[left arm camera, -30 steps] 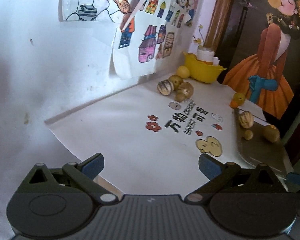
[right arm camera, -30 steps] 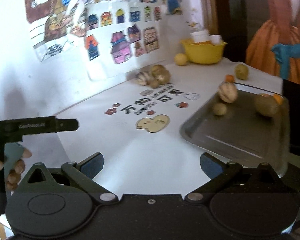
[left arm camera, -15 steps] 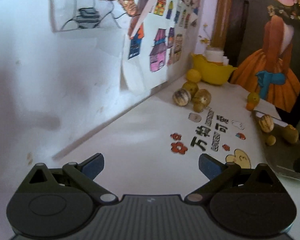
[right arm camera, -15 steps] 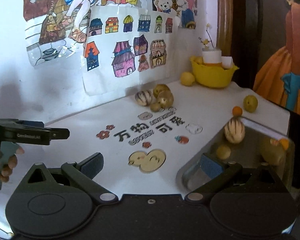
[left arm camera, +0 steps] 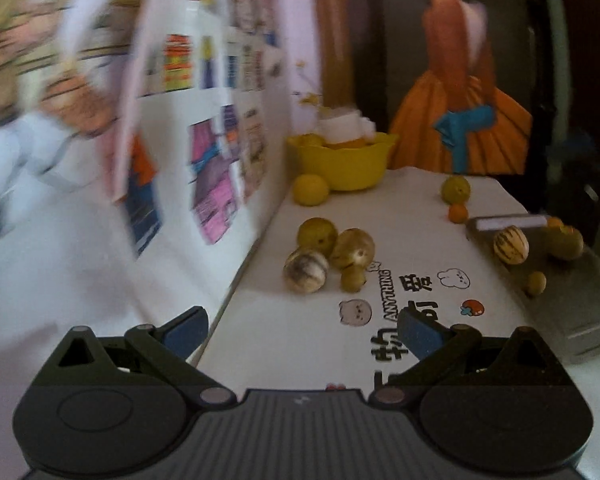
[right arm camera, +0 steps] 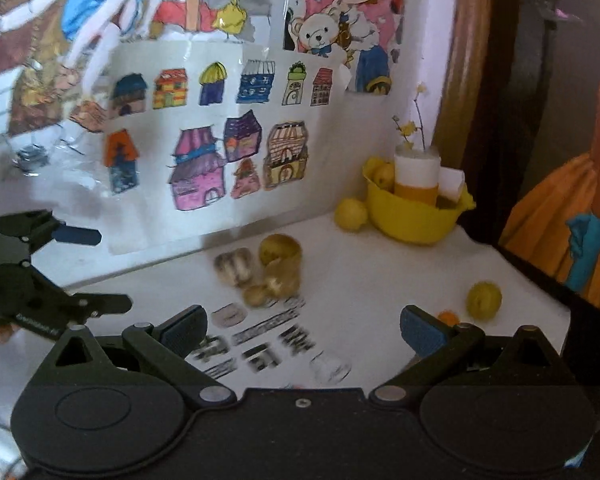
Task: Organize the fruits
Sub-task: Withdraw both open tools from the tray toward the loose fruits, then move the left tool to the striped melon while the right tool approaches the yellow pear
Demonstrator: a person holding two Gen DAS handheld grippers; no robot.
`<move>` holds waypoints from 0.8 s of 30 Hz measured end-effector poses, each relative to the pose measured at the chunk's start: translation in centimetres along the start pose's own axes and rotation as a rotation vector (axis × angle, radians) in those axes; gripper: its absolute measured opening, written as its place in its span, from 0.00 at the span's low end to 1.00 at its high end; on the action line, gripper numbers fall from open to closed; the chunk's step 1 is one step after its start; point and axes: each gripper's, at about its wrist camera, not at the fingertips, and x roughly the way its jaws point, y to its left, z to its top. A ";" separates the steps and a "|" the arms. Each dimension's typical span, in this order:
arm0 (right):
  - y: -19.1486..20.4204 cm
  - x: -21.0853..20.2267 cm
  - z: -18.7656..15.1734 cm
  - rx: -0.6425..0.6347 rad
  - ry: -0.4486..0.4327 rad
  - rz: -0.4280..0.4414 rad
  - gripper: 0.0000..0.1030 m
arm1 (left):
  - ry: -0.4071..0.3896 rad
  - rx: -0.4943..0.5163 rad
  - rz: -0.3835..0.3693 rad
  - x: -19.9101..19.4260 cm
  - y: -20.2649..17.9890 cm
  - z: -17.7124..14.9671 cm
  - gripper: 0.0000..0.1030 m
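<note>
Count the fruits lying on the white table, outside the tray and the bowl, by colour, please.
Striped fruit: 1
Small orange fruit: 1
Yellow or brownish fruits: 5
Total: 7

Matt grey metal tray sits dull; the yellow bowl gleams like smooth plastic; the worktop wears printed matt paper; the tongs' blue pads look finely ribbed.

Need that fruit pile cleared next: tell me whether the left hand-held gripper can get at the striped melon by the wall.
Probably yes. The left hand-held gripper is open and empty, with bare table between it and the melon. Other fruits crowd its far side only.
</note>
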 end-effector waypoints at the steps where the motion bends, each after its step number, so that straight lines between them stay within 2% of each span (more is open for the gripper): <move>1: -0.6 0.9 0.7 -0.029 0.010 0.000 0.99 | 0.000 0.019 -0.010 0.6 -0.1 0.2 1.00; 5: -3.0 4.1 2.0 -0.124 0.046 0.057 0.99 | 0.012 0.078 -0.033 3.1 -0.7 0.5 1.00; 9: -5.5 6.9 2.3 -0.143 0.094 0.063 0.99 | 0.040 0.076 -0.059 5.3 -0.9 0.4 1.00; 16: -11.3 10.6 2.0 0.027 0.175 0.035 0.99 | 0.056 0.051 -0.109 9.0 -2.4 0.6 1.00; 20: -13.2 12.1 1.4 0.108 0.173 0.080 0.99 | 0.069 0.014 -0.125 10.8 -3.2 1.1 0.99; 24: -13.0 13.8 1.4 0.117 0.184 0.147 0.99 | 0.079 -0.011 -0.120 11.7 -3.6 1.3 0.99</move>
